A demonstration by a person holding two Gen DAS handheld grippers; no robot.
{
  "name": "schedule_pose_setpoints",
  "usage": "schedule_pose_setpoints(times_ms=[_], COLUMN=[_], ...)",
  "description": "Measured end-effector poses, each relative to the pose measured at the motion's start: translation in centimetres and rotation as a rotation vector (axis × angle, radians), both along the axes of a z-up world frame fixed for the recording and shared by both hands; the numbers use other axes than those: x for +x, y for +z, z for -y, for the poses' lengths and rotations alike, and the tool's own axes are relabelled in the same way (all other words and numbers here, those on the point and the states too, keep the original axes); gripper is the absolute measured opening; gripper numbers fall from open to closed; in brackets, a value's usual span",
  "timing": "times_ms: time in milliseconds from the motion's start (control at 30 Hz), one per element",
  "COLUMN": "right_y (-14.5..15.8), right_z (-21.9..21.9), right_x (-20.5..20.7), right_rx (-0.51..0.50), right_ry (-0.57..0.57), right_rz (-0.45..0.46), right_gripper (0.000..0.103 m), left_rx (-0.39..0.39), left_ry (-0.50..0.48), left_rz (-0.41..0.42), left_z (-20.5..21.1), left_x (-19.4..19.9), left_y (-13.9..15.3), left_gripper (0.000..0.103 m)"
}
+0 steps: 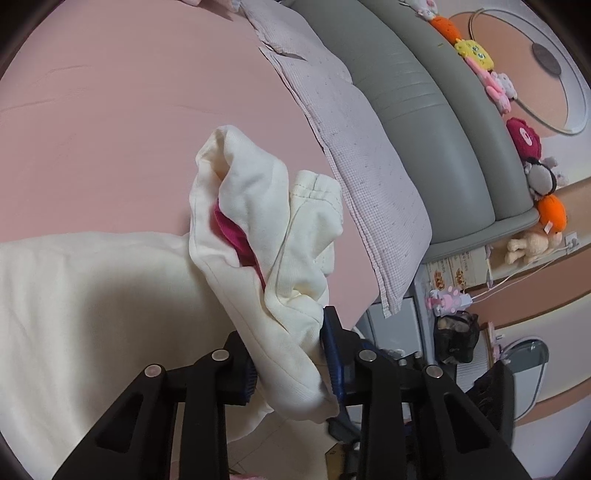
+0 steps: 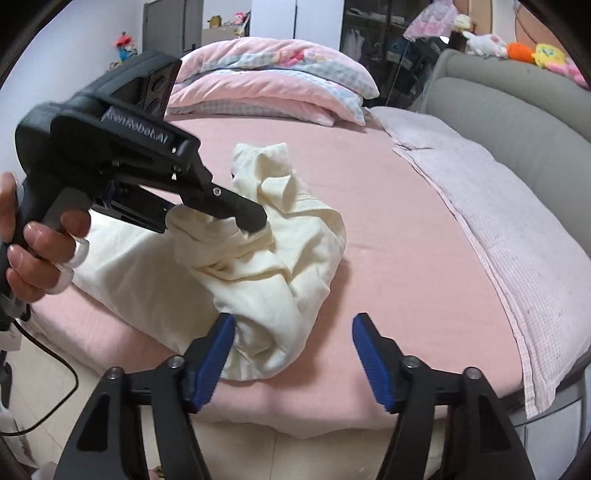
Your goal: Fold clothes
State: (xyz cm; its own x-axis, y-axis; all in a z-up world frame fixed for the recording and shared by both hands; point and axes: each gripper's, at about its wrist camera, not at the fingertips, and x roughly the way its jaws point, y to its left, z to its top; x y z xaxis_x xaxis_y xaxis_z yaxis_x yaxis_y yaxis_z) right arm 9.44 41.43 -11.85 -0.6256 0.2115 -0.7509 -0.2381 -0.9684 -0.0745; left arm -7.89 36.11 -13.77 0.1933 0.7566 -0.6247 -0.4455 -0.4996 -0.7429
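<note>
left wrist view: close behind its fingers, angled down across the bed [image 1: 110, 110] toward the headboard [image 1: 424, 110]. right wrist view: farther back, facing the headboard; both share the cream garment [image 2: 258, 258].

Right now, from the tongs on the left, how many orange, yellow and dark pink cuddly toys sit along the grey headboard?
Orange toys: 2
Yellow toy: 1
Dark pink toy: 1
Total: 4
</note>
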Motion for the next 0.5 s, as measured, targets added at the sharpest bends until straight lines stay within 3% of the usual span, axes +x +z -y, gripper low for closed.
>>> schedule_pose_setpoints(times_ms=[100,233,333,367,400,500], right_y=[-1.2,-2.4,-2.3,-2.3,-2.3,-1.7], right_z=[1.4,3.4,4.4,4.6,4.7,4.9], right_x=[0.3,-0.5,-0.8,-1.1,-1.5,-1.8], right_rx=[0.031,0.201,0.272,0.273,0.275,0.253], right_ry=[0.009,0.009,0.026,0.038,0.050,0.064], right_rz=[-0.001,0.016,0.012,0.019,0.025,0.025], right_gripper=[0.067,0.067,0.066,0.057,0.041,0.038], left_rx=[0.004,0.006,0.014,0.018,0.022,0.046], left_ry=[0.005,0.005,0.003,0.006,0.010,0.030], left_rz=[0.016,0.027,0.031,0.032,0.033,0.047], left_z=[-0.1,0.1,0.2,0.4,0.6,1.7], left_x=[0.0,0.0,0.0,-0.1,-0.2,-0.4], left_y=[-0.2,-0.3,-0.3,-0.3,-0.3,-0.3], left_gripper=[0.027,0.027,0.027,0.027,0.027,0.027])
